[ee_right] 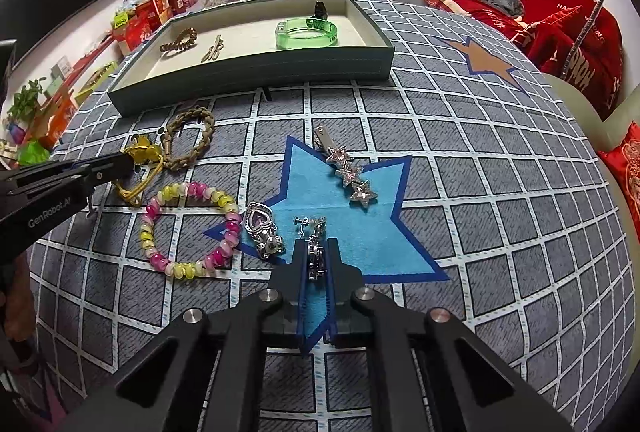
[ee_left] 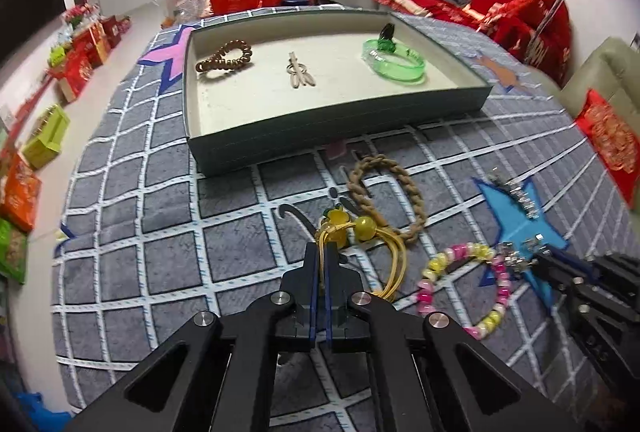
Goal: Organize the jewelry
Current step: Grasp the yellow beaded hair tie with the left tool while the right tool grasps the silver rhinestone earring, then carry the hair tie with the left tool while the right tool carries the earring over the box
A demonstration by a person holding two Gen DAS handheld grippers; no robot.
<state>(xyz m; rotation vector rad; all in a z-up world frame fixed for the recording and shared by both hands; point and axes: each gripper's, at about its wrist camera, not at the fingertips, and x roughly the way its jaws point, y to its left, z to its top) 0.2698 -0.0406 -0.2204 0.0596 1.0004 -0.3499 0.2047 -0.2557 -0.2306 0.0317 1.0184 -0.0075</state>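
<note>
Jewelry is partly sorted. Ahead of both grippers, the shallow grey-green cardboard tray with a cream lining [ee_left: 336, 136] already holds a brown coiled hair tie [ee_left: 224, 61], a pale metal hair clip [ee_left: 299, 72], a translucent green plastic bangle [ee_left: 394, 62] and a small dark green piece [ee_left: 387, 31].

The left gripper [ee_left: 321, 252] is closed on the cord of a yellow beaded hair tie [ee_left: 352, 228] at its tips, low over the grey grid-patterned rug [ee_left: 160, 216]. The right gripper [ee_right: 316, 252] pinches a dangling silver rhinestone earring [ee_right: 316, 256] over the blue felt star [ee_right: 360, 232].

Still loose on the rug — a tan braided rope bracelet [ee_right: 188, 140] beyond the left gripper, a pink-and-yellow glass bead bracelet [ee_right: 188, 228] between the two, a silver heart-shaped pendant [ee_right: 262, 228] just left of the right gripper, and a silver star-studded hair clip [ee_right: 348, 168] ahead of it. By my judgement, less than half is done.
</note>
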